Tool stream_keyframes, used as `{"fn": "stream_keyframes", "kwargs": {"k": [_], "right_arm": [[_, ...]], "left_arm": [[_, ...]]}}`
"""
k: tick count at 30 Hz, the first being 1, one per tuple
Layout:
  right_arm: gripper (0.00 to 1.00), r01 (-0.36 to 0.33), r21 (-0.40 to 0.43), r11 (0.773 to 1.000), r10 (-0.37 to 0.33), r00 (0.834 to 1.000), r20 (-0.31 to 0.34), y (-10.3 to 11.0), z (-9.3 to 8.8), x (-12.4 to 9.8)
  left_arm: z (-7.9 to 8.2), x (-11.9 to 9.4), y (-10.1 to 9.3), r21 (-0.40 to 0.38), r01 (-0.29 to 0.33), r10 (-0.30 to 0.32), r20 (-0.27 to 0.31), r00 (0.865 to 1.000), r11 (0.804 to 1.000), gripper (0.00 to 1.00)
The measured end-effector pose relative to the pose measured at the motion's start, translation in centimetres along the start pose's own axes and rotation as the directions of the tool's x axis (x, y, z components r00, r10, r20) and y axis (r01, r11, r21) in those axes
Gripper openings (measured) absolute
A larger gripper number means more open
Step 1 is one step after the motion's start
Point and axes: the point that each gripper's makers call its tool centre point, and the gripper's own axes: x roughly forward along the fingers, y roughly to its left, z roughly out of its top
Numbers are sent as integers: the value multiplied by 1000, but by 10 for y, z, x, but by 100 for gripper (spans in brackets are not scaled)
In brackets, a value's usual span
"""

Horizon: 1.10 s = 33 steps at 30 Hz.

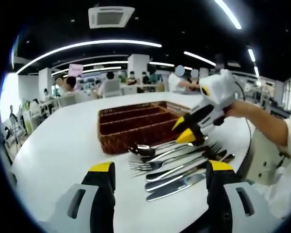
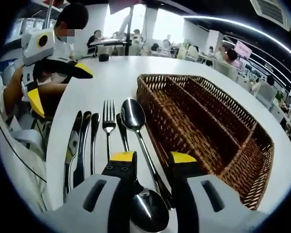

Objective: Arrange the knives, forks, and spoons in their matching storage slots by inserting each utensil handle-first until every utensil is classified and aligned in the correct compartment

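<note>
Nothing sorted yet, as far as we can see. The wicker tray (image 2: 211,126) sits on the white table (image 1: 63,145) with its long slots bare in both views; its far end is harder to read. All the cutlery (image 1: 177,167) lies loose in a row just beside the tray's long side.

In the right gripper view we count at least 2 knives (image 2: 77,150) at the outside, a fork (image 2: 108,124) in the middle, and a long spoon (image 2: 134,119) nearest the tray, its handle running back between our own jaws. A second spoon bowl (image 2: 148,211) lies low between those jaws.

The right gripper (image 2: 146,160) is spread, jaws straddling the spoon handle without pinching it. In the left gripper view its tips hover right over the cutlery. The left gripper (image 1: 160,170) is also spread and holds nothing, hanging short of the row.

Room: open tabletop beyond the tray and to the left gripper's side. The table edge runs close behind the knives, on the person's side, so little slack there. The tray wall stands just beside the spoon; a lift must clear that rim.
</note>
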Motion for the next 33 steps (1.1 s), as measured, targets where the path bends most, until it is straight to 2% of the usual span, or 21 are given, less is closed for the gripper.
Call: {"fn": "stream_keyframes", "kwargs": {"k": [9, 17, 33], "right_arm": [[22, -42, -18, 999, 41, 999, -18, 5, 4, 6], [19, -87, -22, 996, 85, 995, -59, 8, 0, 12], [15, -125, -34, 992, 121, 987, -109, 5, -2, 23]], "left_arm": [[-1, -1, 0, 5, 0, 0, -6, 1000, 1000, 77], [-1, -2, 2, 8, -2, 2, -9, 1000, 1000, 76], [-2, -4, -1, 18, 6, -6, -5, 1000, 1000, 74]]}}
